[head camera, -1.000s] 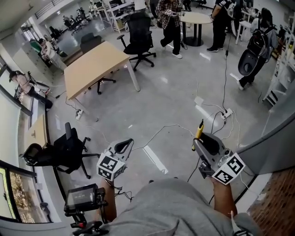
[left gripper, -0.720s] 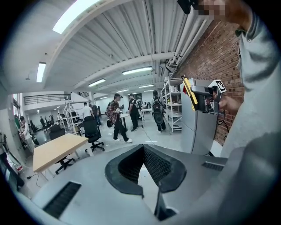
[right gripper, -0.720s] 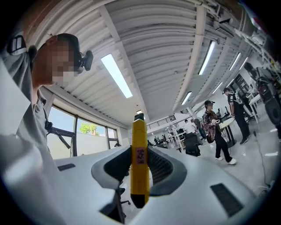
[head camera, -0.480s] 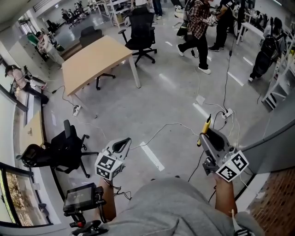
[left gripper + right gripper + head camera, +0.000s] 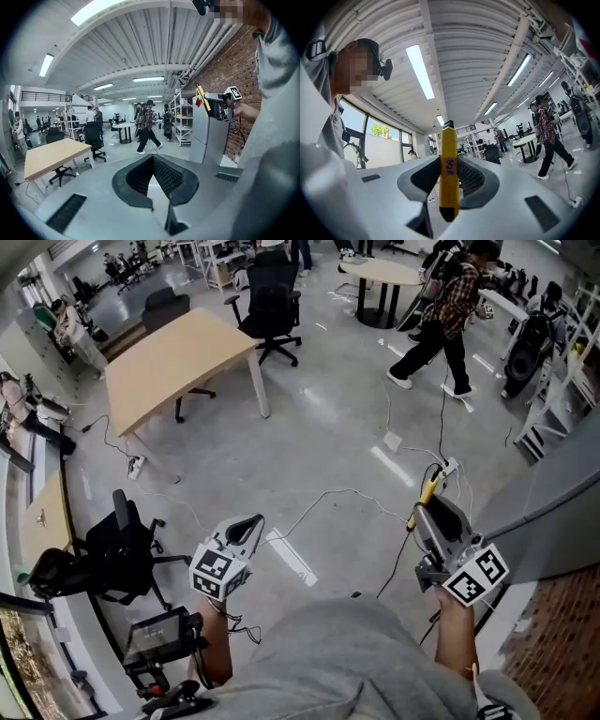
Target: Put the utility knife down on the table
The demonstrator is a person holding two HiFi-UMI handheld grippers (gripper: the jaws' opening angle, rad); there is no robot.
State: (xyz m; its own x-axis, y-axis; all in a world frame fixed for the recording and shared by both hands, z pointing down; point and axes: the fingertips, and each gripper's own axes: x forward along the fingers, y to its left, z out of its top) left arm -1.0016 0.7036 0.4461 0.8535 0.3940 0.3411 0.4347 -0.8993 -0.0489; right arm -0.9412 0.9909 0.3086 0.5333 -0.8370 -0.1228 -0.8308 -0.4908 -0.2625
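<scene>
The yellow utility knife (image 5: 427,491) stands upright between the jaws of my right gripper (image 5: 429,507), which is shut on it, held in the air over the grey floor. In the right gripper view the knife (image 5: 449,173) fills the middle, black tip up, clamped by the right gripper (image 5: 449,164). My left gripper (image 5: 246,526) is shut with nothing in it, also over the floor. In the left gripper view the left gripper (image 5: 153,161) points toward the wooden table (image 5: 51,154). That table (image 5: 169,362) is far off at the upper left.
Black office chairs (image 5: 267,296) stand behind the table and at the lower left (image 5: 103,554). White cables (image 5: 337,498) and a power strip (image 5: 448,468) lie on the floor. A person in a plaid shirt (image 5: 450,310) walks at the upper right, near shelving (image 5: 553,409).
The head view has swung, so the table sits further left. The person in plaid has walked to the right. Both grippers hold about the same pose, the knife still clamped.
</scene>
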